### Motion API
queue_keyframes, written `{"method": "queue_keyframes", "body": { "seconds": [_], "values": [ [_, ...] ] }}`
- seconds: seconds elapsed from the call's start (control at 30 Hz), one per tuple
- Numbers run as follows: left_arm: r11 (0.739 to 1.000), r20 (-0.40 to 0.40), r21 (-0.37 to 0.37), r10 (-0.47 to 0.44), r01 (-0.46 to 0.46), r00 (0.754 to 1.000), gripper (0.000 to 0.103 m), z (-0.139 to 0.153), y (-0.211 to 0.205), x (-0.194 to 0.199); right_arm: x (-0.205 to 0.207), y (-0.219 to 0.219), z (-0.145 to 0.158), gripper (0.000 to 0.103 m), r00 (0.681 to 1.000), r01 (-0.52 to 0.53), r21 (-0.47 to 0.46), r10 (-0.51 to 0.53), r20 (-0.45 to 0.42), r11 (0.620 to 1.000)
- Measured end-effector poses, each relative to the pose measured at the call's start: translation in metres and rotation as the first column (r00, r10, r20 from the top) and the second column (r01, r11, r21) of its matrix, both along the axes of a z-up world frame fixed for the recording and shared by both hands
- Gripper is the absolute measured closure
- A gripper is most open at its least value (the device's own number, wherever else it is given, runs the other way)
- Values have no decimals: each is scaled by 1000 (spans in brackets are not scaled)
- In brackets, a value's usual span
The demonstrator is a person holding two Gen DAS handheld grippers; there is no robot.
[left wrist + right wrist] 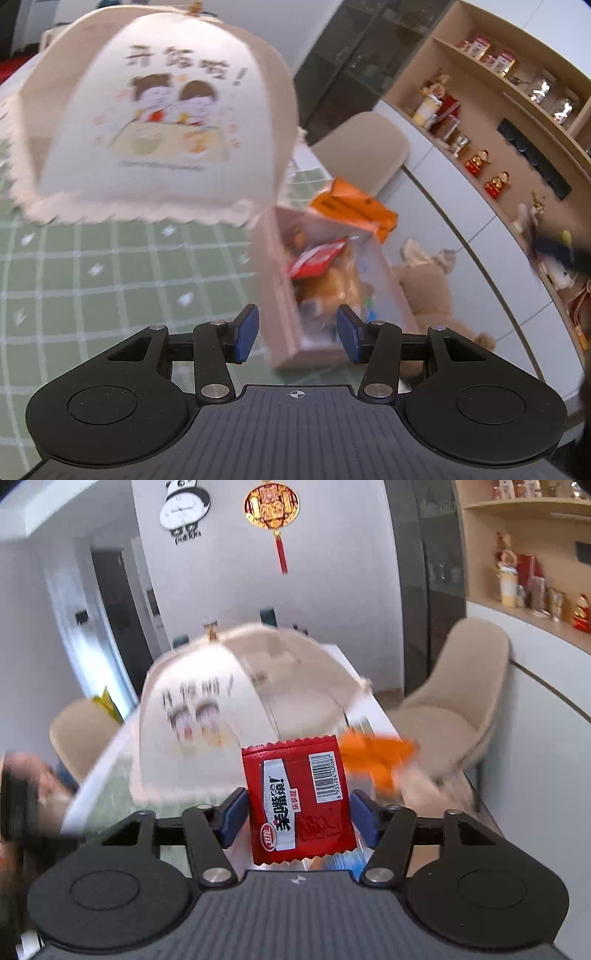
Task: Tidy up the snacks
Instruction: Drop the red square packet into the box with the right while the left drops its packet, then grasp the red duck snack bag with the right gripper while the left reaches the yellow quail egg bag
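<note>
Right gripper point(299, 814): blue fingers point(233, 818) spread about as wide as the red snack packet point(298, 803) standing upright between them, barcode side to the camera; whether the pads actually press its edges, cannot tell.

Left gripper point(297, 334): fingers point(246, 334) wide apart, holding nothing, over the near end of the pink box point(284, 295).

Box contents: a red packet point(316, 258), brownish wrapped snacks, an orange packet point(354, 208) sticking out at the far end; details blurred.

Only the right view shows the packet between the fingers, a panda clock point(184, 507) and a red wall ornament point(271, 506).

Surface point(110, 266): green checked cloth. A beige food cover point(155, 110) sits beyond the box. Farther off, a beige chair point(461, 705) and wall shelves point(509, 96) with jars
</note>
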State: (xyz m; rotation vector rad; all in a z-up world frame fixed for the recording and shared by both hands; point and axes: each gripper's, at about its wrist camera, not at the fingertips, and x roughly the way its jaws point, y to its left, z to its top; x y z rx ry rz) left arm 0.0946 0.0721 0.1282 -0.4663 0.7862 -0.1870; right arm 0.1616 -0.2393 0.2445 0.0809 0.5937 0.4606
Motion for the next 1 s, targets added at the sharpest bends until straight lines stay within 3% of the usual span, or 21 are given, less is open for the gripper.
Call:
{"method": "queue_keyframes", "body": {
  "seconds": [0.03, 0.07, 0.17, 0.27, 0.4, 0.53, 0.63, 0.73, 0.8, 0.87, 1.0],
  "values": [
    [1000, -5, -6, 8, -8, 1000, 52, 0, 7, -12, 16, 7, 5, 22, 1000, 6, -6, -6, -4, 1000],
    [1000, -18, -10, 23, -23, 1000, 52, -5, 14, -23, 28, 13, 9, 20, 999, 32, -9, -32, -3, 999],
    [998, -66, 32, 60, -58, 996, 52, -20, 28, -54, 38, 26, 10, 20, 997, 78, -34, -78, -1, 996],
    [995, -136, 66, 87, -78, 987, 52, -43, 42, -83, 21, 30, -5, 18, 998, 52, -46, -53, -18, 998],
    [998, -205, 42, 54, -47, 977, 52, -65, 47, -107, -16, 42, -52, 18, 998, 11, -200, -25, -65, 980],
    [999, -230, 20, -32, 38, 973, 52, -69, 31, -118, -55, 51, -108, 18, 984, -70, -303, 17, -176, 950],
    [987, -268, -107, -144, 119, 953, 52, -69, 10, -119, -79, 51, -143, 18, 967, -105, -335, 18, -254, 936],
    [950, -311, -242, -267, 196, 912, 52, -81, -17, -113, -99, 45, -165, 18, 954, -100, -343, -9, -301, 934],
    [949, -323, -219, -292, 229, 900, 52, -82, -33, -111, -109, 40, -172, 18, 945, -79, -323, -32, -324, 943],
    [955, -317, -154, -290, 252, 903, 52, -79, -40, -111, -120, 39, -179, 18, 931, -93, -273, -13, -364, 958],
    [973, -288, -119, -223, 196, 931, 52, -67, -21, -114, -134, 52, -185, 18, 886, -143, -148, 60, -459, 979]
  ]
}}
